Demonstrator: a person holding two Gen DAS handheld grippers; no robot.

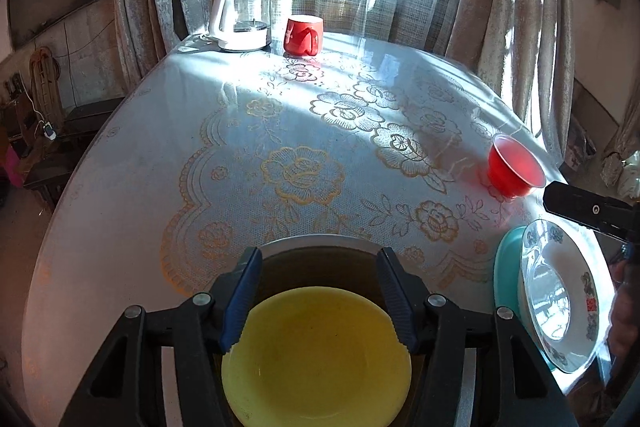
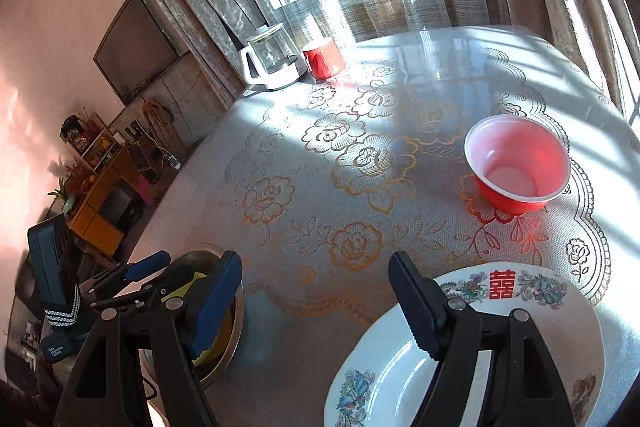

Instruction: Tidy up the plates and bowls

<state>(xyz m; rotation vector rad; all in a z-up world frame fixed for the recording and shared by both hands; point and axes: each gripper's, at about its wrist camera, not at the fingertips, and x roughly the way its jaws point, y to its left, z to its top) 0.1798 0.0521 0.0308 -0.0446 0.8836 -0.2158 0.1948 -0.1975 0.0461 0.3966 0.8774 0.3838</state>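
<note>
A yellow bowl [image 1: 316,355] sits inside a shallow metal bowl [image 1: 320,241] at the table's near edge. My left gripper [image 1: 320,255] hangs right over it, jaws apart, pads [image 1: 240,299] touching nothing I can see. To the right a white plate with flower prints [image 1: 560,307] rests on a teal plate [image 1: 506,267]. In the right wrist view my right gripper [image 2: 314,259] is open and empty, one finger above the white plate [image 2: 460,347], the other above the metal bowl [image 2: 240,311]. A red bowl [image 2: 518,163] stands upright farther back.
A glass kettle on a white base [image 1: 244,23] and a red mug [image 1: 303,35] stand at the far edge by the curtained window. A lace cloth under glass covers the round table [image 1: 120,227]. Shelves and a wall screen [image 2: 136,47] lie off to the left.
</note>
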